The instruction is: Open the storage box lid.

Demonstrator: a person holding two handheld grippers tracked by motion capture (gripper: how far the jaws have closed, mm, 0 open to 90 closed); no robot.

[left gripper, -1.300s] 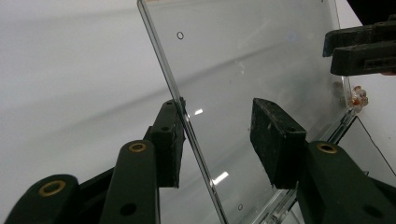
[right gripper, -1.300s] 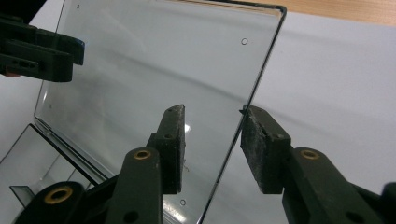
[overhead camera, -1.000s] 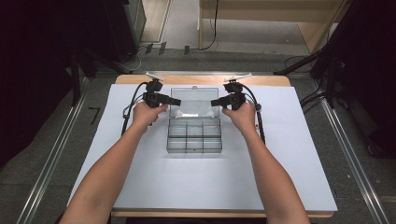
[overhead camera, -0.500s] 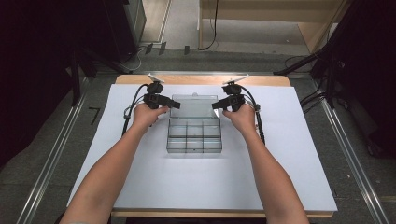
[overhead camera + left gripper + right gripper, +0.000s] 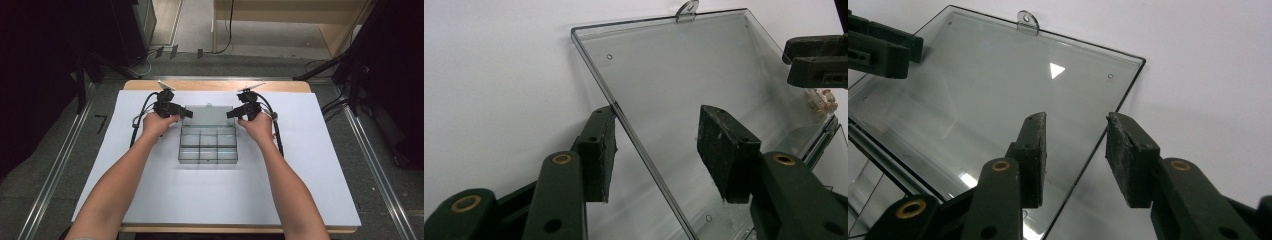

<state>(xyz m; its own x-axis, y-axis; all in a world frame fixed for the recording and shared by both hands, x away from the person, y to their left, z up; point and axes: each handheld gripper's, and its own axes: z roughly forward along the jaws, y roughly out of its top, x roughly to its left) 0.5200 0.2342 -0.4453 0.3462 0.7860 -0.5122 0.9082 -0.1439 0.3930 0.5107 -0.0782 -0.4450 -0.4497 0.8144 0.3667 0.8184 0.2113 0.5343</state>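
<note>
A clear plastic compartment box [image 5: 207, 149] sits mid-table with its lid [image 5: 206, 116] swung open away from me. My left gripper [image 5: 186, 114] is at the lid's left edge. In the left gripper view its jaws [image 5: 658, 120] straddle that edge of the lid [image 5: 674, 65], open, having just been opening. My right gripper [image 5: 231, 114] is at the lid's right edge. In the right gripper view its jaws [image 5: 1076, 120] stand either side of the lid [image 5: 988, 85] edge with gaps, open, having just opened a little. Each view shows the other gripper across the lid.
A white sheet [image 5: 300, 180] covers the table, whose wooden edge [image 5: 215, 86] shows at the back. Cables [image 5: 137, 122] trail from both grippers along the hands. Metal rails [image 5: 372, 165] run on the floor at both sides, and dark stands rise behind.
Both hands have stayed at the lid's side edges with almost no shift. In the high view the lid looks slightly shorter than one second ago.
</note>
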